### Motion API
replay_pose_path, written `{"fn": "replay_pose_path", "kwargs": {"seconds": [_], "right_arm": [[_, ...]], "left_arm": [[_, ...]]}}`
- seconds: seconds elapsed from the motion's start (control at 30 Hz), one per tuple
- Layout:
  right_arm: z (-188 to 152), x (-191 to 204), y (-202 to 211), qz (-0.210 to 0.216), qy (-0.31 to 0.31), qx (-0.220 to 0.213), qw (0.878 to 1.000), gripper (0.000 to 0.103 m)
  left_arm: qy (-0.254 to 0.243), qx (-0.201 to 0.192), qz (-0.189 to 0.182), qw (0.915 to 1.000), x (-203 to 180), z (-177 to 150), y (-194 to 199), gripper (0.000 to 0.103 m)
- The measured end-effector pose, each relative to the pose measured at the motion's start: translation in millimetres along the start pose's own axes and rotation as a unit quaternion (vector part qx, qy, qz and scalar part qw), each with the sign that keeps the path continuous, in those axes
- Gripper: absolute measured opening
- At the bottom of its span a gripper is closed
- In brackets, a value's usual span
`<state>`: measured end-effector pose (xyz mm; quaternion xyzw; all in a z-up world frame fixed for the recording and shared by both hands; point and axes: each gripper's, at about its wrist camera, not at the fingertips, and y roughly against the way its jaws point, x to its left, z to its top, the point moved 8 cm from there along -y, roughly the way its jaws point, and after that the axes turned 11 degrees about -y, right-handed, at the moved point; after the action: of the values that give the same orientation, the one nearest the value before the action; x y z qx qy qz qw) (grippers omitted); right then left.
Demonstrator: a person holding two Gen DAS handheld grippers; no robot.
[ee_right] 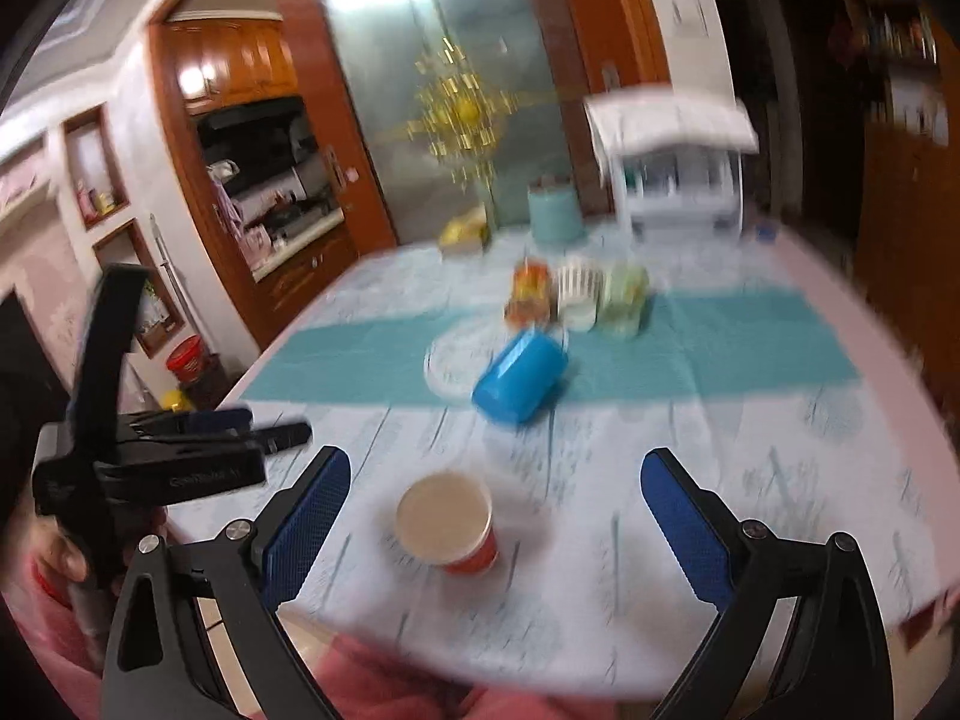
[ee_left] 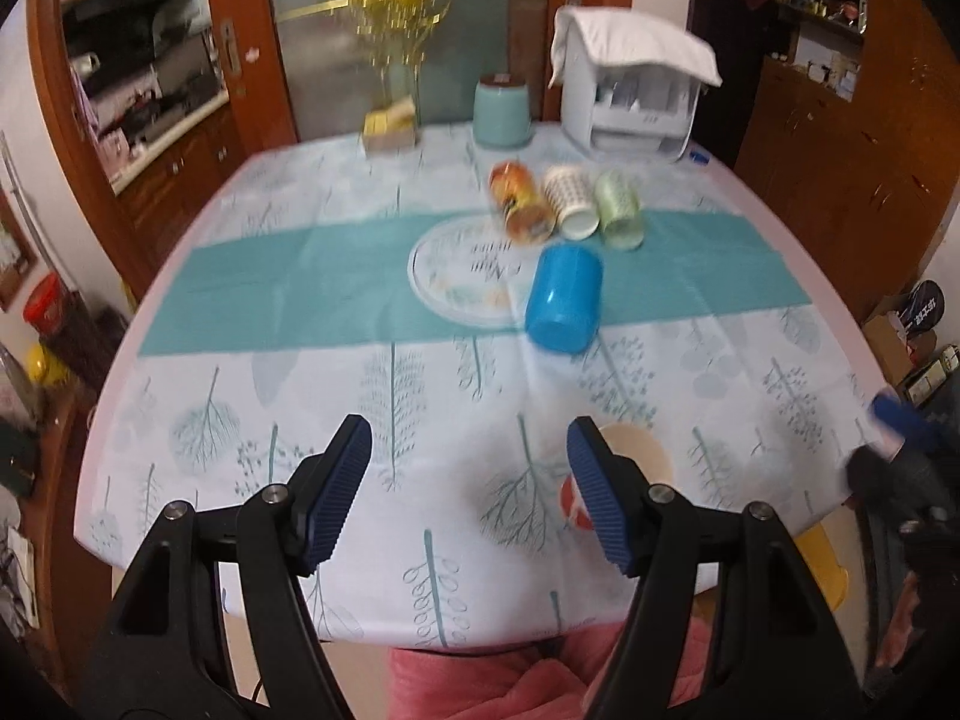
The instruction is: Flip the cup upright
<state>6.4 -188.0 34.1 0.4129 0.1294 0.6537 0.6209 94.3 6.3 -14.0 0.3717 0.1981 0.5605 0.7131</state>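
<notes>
A blue plastic cup (ee_left: pixel 564 299) lies on its side on the teal runner, base toward me; it also shows in the right wrist view (ee_right: pixel 521 377). Behind it an orange patterned cup (ee_left: pixel 521 209), a white patterned cup (ee_left: pixel 572 202) and a pale green cup (ee_left: pixel 620 210) also lie on their sides. A red paper cup (ee_right: pixel 447 523) stands upright near the front edge, open end up, partly hidden behind my left gripper's right finger (ee_left: pixel 636 468). My left gripper (ee_left: pixel 468 468) is open and empty above the front of the table. My right gripper (ee_right: pixel 495 504) is open and empty, with the paper cup between its fingers' line of sight.
A round white plate or mat (ee_left: pixel 462 276) lies mid-table. At the back stand a teal canister (ee_left: pixel 501 111), a white covered rack (ee_left: pixel 636 96), a vase of yellow flowers (ee_left: pixel 399 18) and a yellow box (ee_left: pixel 390 129). Wooden cabinets flank the table (ee_left: pixel 336 468). The left gripper's body shows in the right wrist view (ee_right: pixel 150 468).
</notes>
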Motion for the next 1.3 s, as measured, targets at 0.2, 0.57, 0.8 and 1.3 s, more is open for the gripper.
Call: {"fn": "replay_pose_path", "kwargs": {"seconds": [0.2, 0.57, 0.8, 1.3], "right_arm": [[-20, -17, -25, 0.024, -0.082, 0.141, 0.986, 0.099], [-58, -6, -45, 0.021, -0.085, 0.177, 0.98, 0.099], [-45, -9, -50, -0.021, -0.08, 0.137, 0.987, 0.099], [-41, 3, -47, -0.01, -0.058, 0.127, 0.99, 0.099]], "left_arm": [[0.005, -0.011, -0.001, 0.9999, -11, 1, 19, 0.081], [0.048, 0.068, 0.007, 0.9965, 1, -42, -7, 0.085], [0.047, 0.059, 0.017, 0.997, -2, -43, 0, 0.102], [0.037, 0.052, 0.028, 0.9976, -11, -36, 8, 0.102]]}}
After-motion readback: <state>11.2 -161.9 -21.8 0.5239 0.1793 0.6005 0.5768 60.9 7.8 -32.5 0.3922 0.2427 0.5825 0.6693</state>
